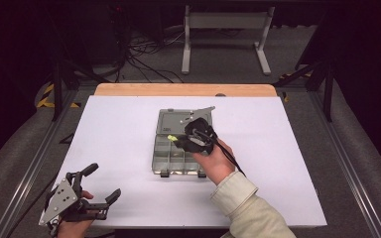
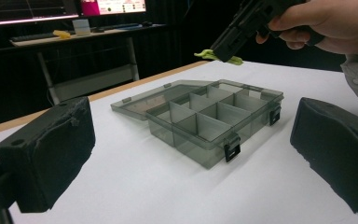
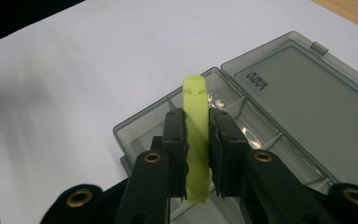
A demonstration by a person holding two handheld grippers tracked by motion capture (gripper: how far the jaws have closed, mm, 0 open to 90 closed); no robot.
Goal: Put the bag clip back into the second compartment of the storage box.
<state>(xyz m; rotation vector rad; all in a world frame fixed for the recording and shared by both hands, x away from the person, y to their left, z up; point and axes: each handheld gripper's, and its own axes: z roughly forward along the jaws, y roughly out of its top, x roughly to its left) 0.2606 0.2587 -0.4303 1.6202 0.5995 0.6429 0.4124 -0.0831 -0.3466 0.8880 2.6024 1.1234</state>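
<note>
One organizer box [image 1: 178, 148] lies open on the white table [image 1: 109, 148], one lime-green strip [image 3: 196, 140] is in play, and there are two grippers. The box holds several divided compartments (their exact number is hard to count), with its lid [image 3: 303, 93] folded flat beyond them.

The strip is held above the box's compartments, its long axis running along the jaws of the right gripper [image 3: 197, 154], its rounded tip pointing past the jaw ends toward the compartments below. It is a narrow, flat, matte piece with a small moulded notch near that tip.

The right gripper's jaws are closed tight on the strip, pads pressing both flat faces. The left gripper [image 1: 104, 186] sits well apart from the box, near the table's front edge, jaws spread wide with nothing between them.
</note>
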